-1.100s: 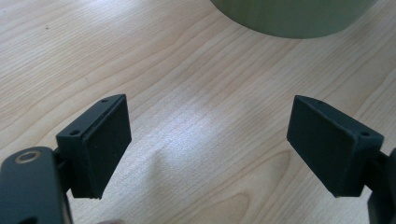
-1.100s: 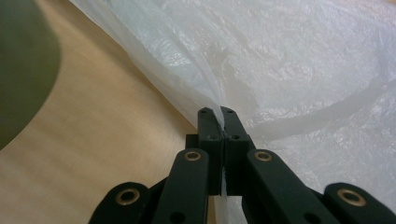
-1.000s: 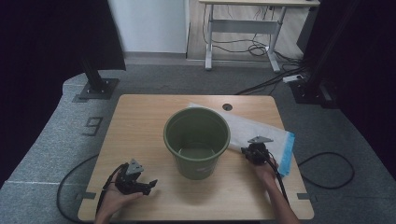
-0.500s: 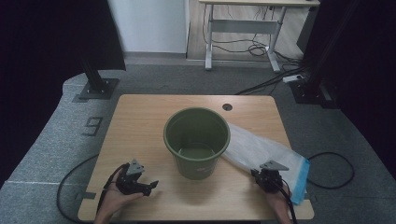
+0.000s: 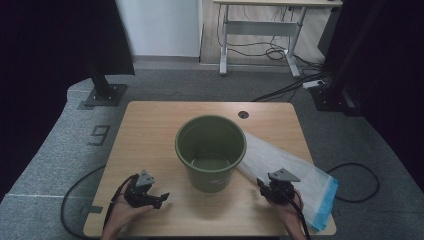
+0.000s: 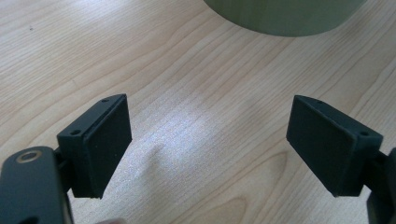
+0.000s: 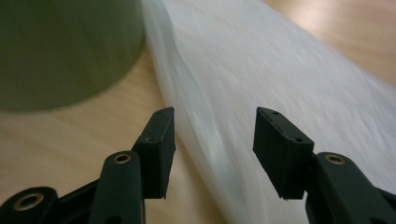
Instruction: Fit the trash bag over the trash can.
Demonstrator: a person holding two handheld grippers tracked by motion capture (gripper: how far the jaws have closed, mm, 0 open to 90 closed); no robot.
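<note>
Hovering your right gripper (image 7: pixel 214 135) with jaws apart over the near edge of the white plastic bag (image 7: pixel 280 79), green bucket (image 7: pixel 60 46) just left, you risk pinching one slippery layer; left gripper (image 6: pixel 208 140) idles, spread wide.

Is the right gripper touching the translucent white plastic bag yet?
Cannot tell. In the right gripper view, the right gripper has open jaws either side of the translucent white plastic bag's edge, beside the green plastic bucket; no contact or gap shows plainly.
</note>
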